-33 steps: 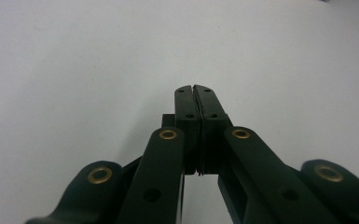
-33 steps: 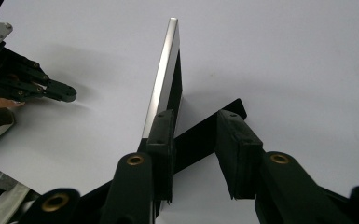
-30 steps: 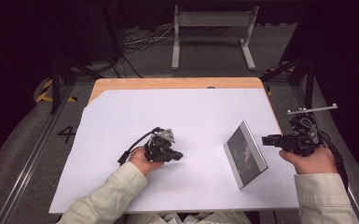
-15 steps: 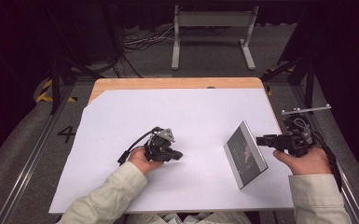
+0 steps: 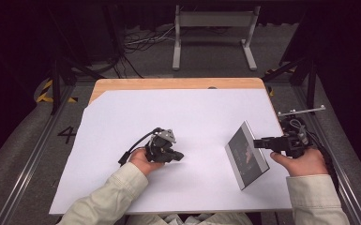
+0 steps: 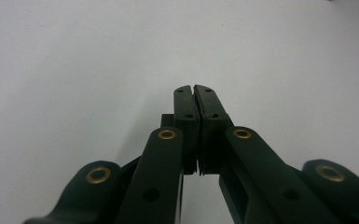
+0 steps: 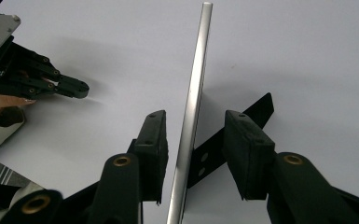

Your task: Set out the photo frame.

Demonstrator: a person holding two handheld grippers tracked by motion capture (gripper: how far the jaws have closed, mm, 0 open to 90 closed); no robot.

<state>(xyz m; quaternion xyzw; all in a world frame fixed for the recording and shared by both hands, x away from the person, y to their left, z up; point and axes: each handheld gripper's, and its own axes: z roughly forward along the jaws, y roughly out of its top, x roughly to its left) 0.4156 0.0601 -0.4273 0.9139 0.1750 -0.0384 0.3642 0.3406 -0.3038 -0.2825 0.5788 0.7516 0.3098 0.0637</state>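
A white sheet (image 5: 183,117) covers the wooden table (image 5: 178,83); a metal stand (image 5: 213,35) stands beyond it.

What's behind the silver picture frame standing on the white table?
A black prop leg sticks out behind the silver-edged picture frame, resting on the white table. The frame hides where the leg joins its back.
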